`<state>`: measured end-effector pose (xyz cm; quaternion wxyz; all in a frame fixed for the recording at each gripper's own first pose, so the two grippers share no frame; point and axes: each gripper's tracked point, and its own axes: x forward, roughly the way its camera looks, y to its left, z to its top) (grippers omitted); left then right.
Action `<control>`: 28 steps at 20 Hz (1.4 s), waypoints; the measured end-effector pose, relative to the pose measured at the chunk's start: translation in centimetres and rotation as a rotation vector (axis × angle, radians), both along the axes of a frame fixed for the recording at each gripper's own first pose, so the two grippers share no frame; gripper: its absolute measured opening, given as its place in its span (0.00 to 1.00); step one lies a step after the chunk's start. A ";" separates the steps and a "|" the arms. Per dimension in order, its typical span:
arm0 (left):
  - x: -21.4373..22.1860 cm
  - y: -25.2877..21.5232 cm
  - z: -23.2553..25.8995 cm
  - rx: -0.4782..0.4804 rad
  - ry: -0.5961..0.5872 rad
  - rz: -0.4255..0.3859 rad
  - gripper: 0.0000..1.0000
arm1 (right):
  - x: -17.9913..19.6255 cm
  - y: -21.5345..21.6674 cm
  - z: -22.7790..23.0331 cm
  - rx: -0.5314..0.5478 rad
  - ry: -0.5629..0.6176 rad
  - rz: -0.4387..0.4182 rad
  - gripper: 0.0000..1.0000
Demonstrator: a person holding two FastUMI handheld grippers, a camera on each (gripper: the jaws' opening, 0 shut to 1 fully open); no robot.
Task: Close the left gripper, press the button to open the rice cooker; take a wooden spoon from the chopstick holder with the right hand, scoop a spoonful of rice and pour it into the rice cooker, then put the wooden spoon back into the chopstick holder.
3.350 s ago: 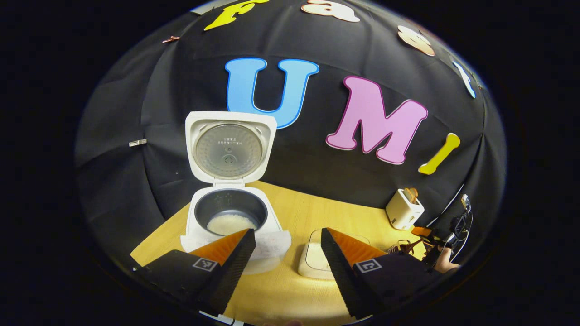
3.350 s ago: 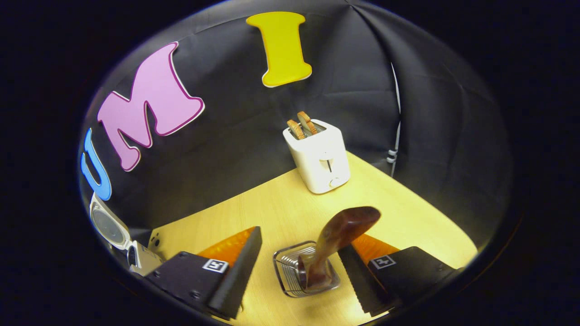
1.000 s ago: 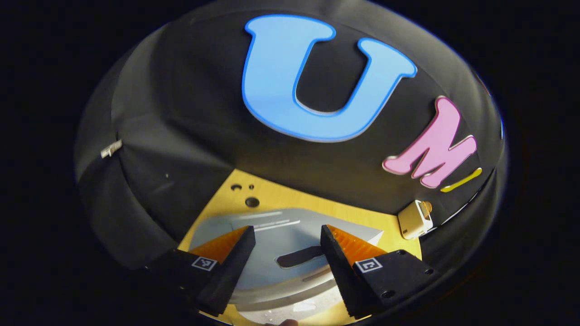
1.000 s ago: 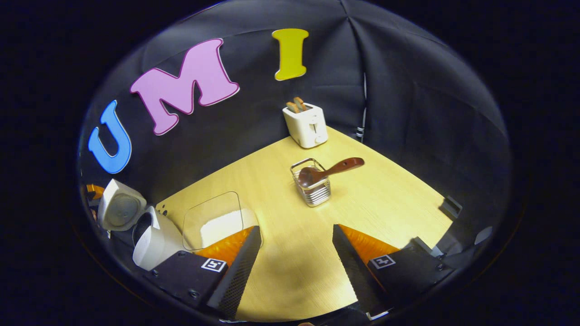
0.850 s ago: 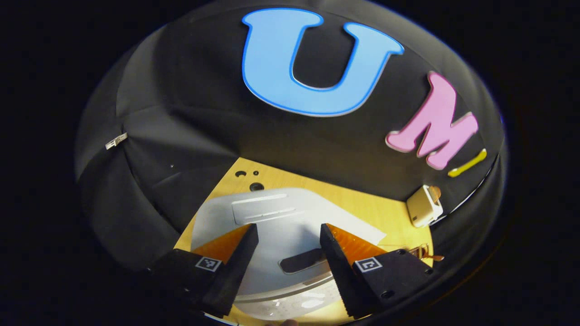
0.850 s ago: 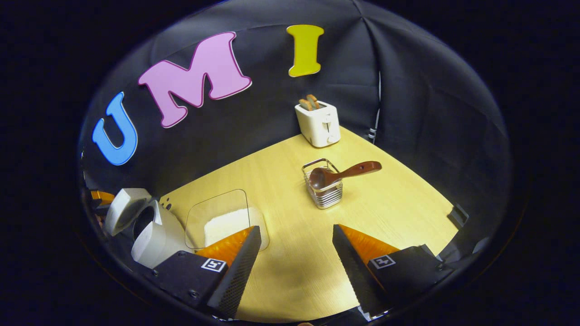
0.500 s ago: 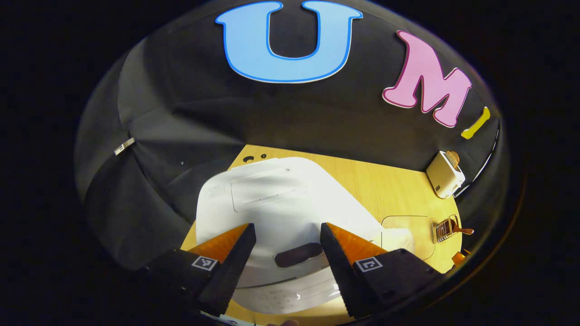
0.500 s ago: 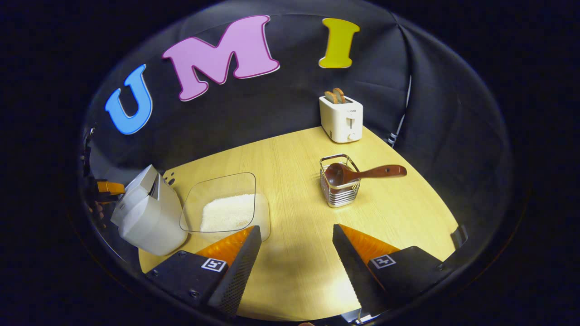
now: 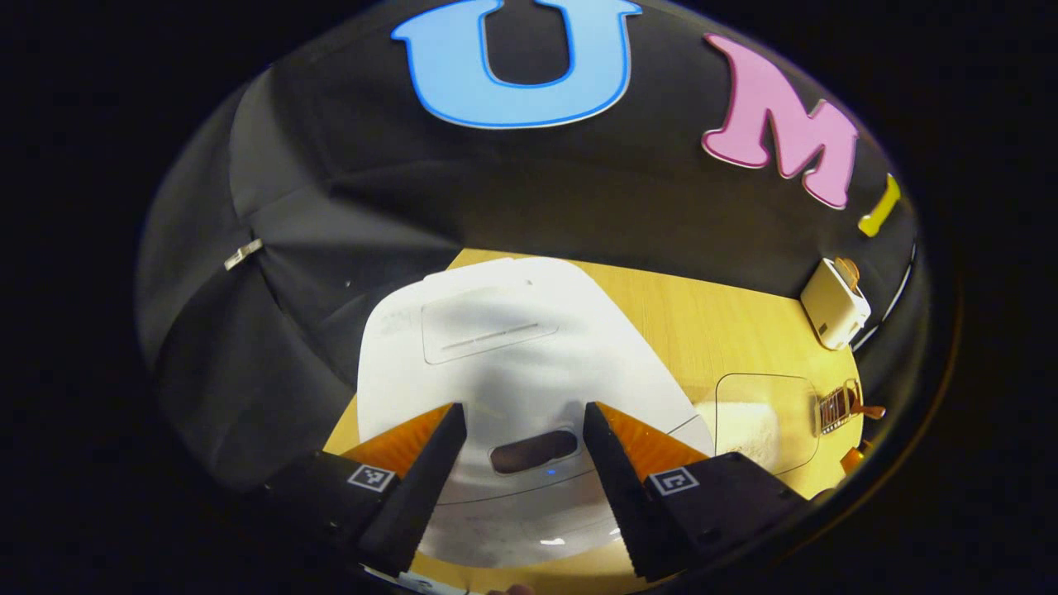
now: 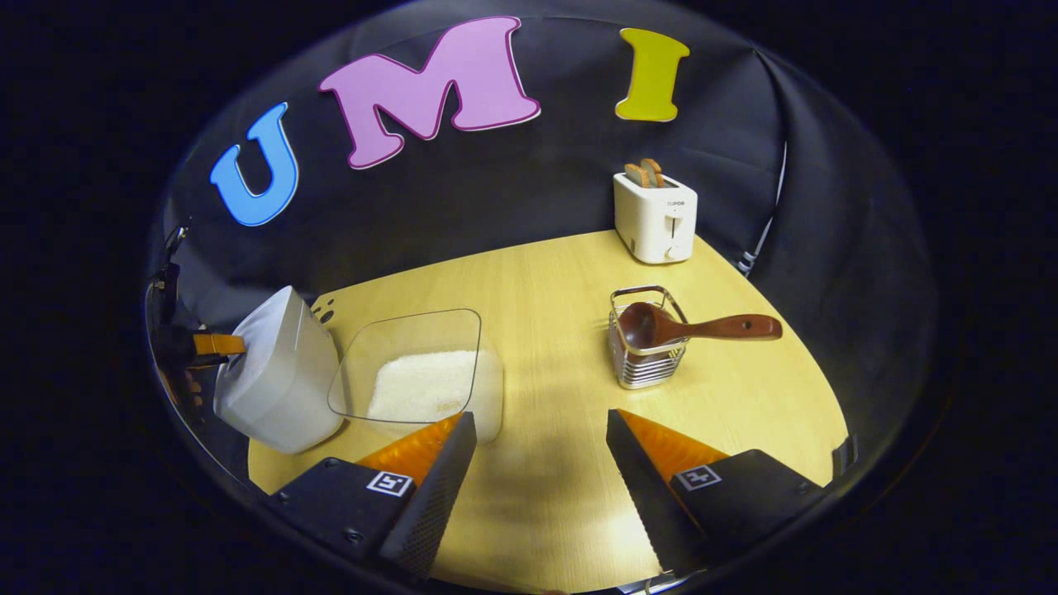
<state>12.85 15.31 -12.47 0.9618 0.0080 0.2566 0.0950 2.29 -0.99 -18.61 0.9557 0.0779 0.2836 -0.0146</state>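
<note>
The white rice cooker [image 9: 512, 347] stands with its lid down, and a dark oval panel [image 9: 533, 450] sits at the lid's front. My left gripper [image 9: 522, 411] is open just over that front edge, one finger on each side of the panel; whether it touches the lid I cannot tell. From the right gripper view the cooker [image 10: 277, 376] is at far left with the left gripper [image 10: 211, 343] beside it. The brown wooden spoon [image 10: 702, 328] lies bowl-down in the wire chopstick holder [image 10: 649, 364], handle pointing right. My right gripper [image 10: 541, 417] is open and holds nothing, well short of the holder.
A clear container of white rice [image 10: 413, 372] sits between cooker and holder. A white toaster [image 10: 657, 219] with bread stands at the back of the wooden table [image 10: 537, 281]. Black cloth walls close in behind and on both sides.
The cooker's lid has gone from standing open to shut, with my left gripper following it down. My right gripper has let go of the spoon in the holder and drawn back and up.
</note>
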 end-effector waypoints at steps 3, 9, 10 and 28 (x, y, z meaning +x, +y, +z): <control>0.6 0.2 -0.1 0.011 -0.044 0.015 0.96 | -0.6 1.8 -0.9 0.015 0.024 0.054 0.99; -0.3 0.5 0.7 -0.018 -0.085 0.049 0.95 | -1.3 3.9 -0.2 -0.012 0.012 0.135 0.99; -0.6 0.2 1.1 -0.030 -0.105 0.045 0.97 | -1.3 3.8 0.2 -0.020 -0.001 0.135 0.98; -14.0 -9.6 7.5 -0.089 -0.513 -0.239 0.92 | -5.9 11.0 5.1 -0.163 -0.135 0.146 0.98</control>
